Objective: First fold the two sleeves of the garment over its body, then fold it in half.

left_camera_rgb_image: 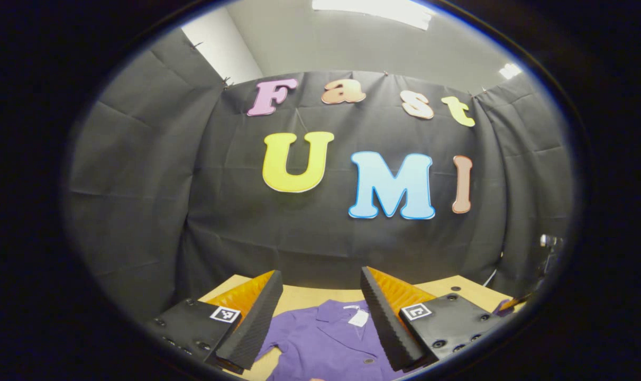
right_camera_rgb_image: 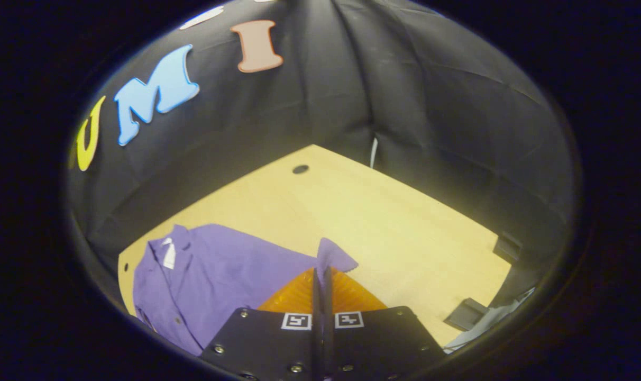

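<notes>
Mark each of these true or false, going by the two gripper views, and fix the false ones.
1. The right gripper is shut on a sleeve of the purple shirt. True.
2. The left gripper is clamped on the collar. False: its fingers stand apart above the shirt, holding nothing.
3. The shirt lies on a wooden table. True.
4. The shirt is already folded in half. False: its body lies spread flat, collar and white tag showing.
5. The shirt is green. False: it is purple.
</notes>
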